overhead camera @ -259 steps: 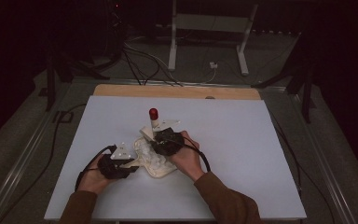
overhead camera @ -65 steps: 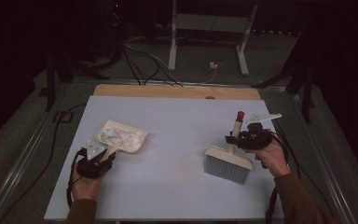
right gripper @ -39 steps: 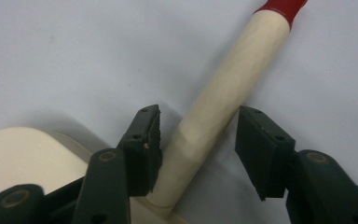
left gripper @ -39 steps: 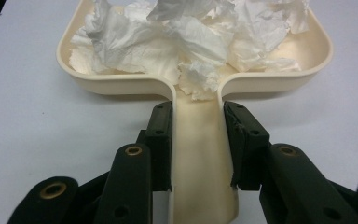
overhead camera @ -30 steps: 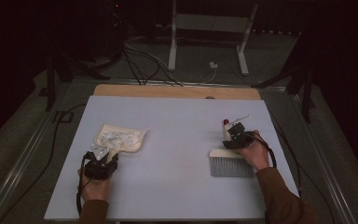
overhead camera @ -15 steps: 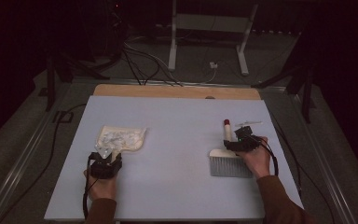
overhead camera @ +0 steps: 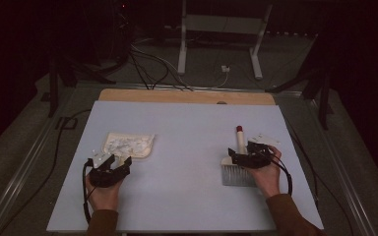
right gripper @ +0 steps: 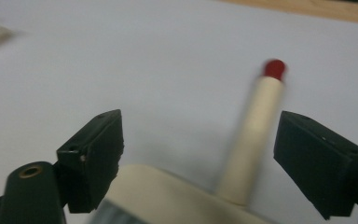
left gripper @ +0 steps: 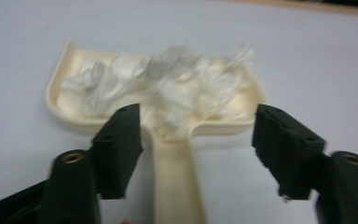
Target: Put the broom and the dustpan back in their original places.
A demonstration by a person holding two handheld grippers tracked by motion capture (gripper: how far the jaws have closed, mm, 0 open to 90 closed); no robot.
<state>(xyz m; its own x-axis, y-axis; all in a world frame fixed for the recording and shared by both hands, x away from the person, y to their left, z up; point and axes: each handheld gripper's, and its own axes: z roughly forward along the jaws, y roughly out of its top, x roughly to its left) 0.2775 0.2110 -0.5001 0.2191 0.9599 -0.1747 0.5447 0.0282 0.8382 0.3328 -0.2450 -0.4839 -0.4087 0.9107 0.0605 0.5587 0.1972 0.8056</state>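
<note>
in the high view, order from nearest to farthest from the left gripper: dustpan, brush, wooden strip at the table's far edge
1. Dustpan, cream, holding white scraps, just ahead of the left gripper on the table's left side.
2. Brush, across the table on the right, by the right gripper.
3. Wooden strip, along the far edge, beyond everything else.

No readable text, label, brand, number or sign appears in any of the three views; the surfaces that might carry one are plain or too blurred to make out any lettering.
</note>
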